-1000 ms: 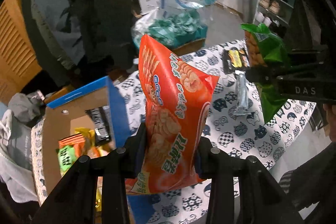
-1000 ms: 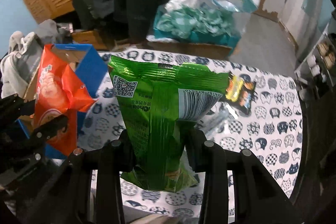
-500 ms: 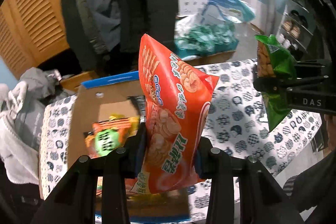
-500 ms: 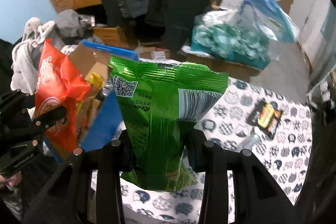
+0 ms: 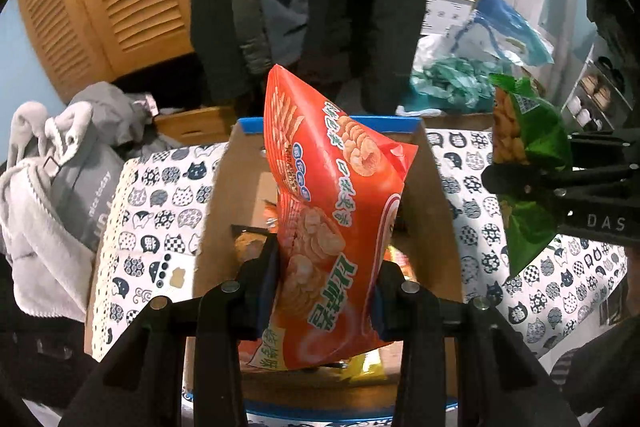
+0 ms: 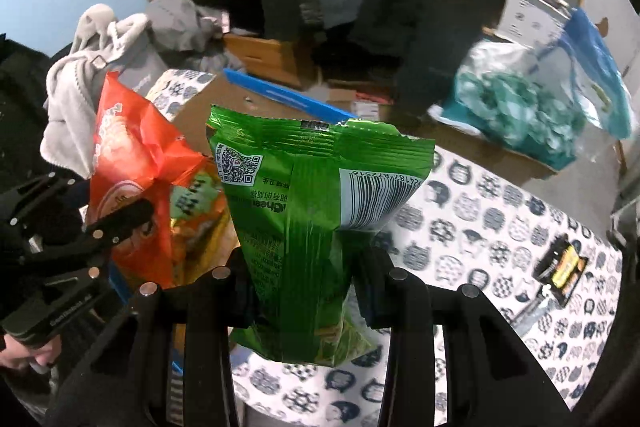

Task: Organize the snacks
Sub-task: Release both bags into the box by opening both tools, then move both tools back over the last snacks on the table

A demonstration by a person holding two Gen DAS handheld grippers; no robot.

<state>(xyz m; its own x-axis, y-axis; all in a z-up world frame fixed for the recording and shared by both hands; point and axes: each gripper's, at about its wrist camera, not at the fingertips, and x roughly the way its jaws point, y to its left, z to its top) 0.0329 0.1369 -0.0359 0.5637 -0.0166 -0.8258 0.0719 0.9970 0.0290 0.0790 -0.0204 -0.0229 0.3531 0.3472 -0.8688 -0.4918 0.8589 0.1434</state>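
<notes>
Left wrist view: left hand-held gripper (image 5: 326, 291) clamped on red bag (image 5: 336, 227), long axis upright, centre frame. Open box (image 5: 436, 195) lies directly behind and below it; box contents mostly hidden.

Right wrist view: right hand-held gripper (image 6: 302, 291) clamped on green bag (image 6: 316, 223), upright. Box to its left, so left hand nearer. Bag bottom cut off by jaws.

Orange snack bag (image 5: 336, 219) upright above open cardboard box (image 5: 436, 187); green snack bag (image 6: 316, 227) upright beside.
</notes>
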